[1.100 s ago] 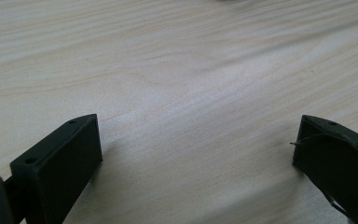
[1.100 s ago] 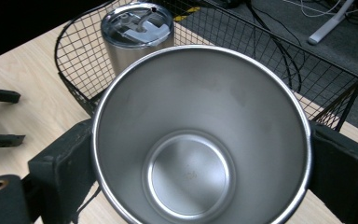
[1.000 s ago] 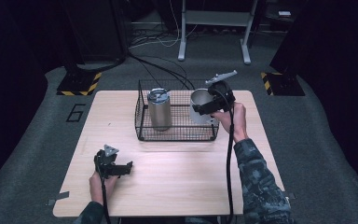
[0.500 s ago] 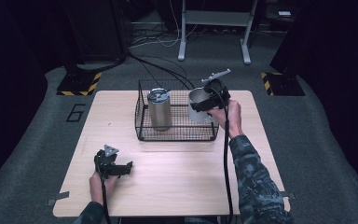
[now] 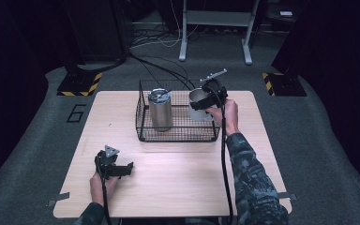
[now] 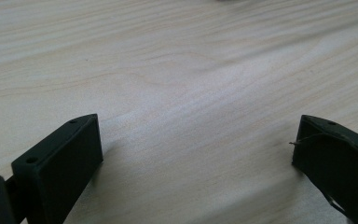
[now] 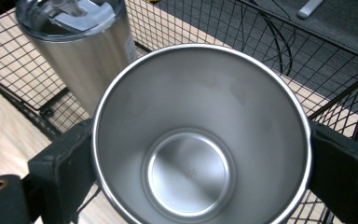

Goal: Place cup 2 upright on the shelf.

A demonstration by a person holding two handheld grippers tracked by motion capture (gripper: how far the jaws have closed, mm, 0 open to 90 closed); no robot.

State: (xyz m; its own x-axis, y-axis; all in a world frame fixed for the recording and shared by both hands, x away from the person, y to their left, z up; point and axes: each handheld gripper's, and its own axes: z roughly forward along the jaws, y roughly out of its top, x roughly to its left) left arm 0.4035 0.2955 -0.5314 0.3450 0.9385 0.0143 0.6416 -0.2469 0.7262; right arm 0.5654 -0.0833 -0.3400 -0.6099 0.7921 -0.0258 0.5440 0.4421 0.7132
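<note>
A steel cup [image 5: 198,104] is held between the jaws of the right gripper [image 5: 205,101] at the right end of a wire basket [image 5: 143,126] on a wooden table [image 5: 178,173]. In the right gripper view the cup [image 7: 200,140] is seen from above, mouth up and empty, with one black jaw pressed against each side of its rim. The basket's mesh [image 7: 37,88] is seen below and behind the cup; whether the cup's base touches the basket floor cannot be told. A lidded steel tumbler [image 5: 160,108] is stood upright in the left half of the basket, well apart from the cup in the high view; in the right gripper view the tumbler [image 7: 84,42] is seen just beyond the cup's rim, its clear lid on top. The right hand [image 5: 227,115] is wrapped round the gripper's handle, and a black cable is trailed from it down along the patterned sleeve [image 5: 251,183].

The left gripper [image 5: 122,168] is rested low over the near left part of the table, held by the left hand [image 5: 102,183]. In the left gripper view its jaws are spread wide, with nothing but bare wood [image 6: 191,93] between them. The grey plate on top is seen pointing away from the person. The basket is set at the far middle of the table, with dark floor and cables beyond it.
</note>
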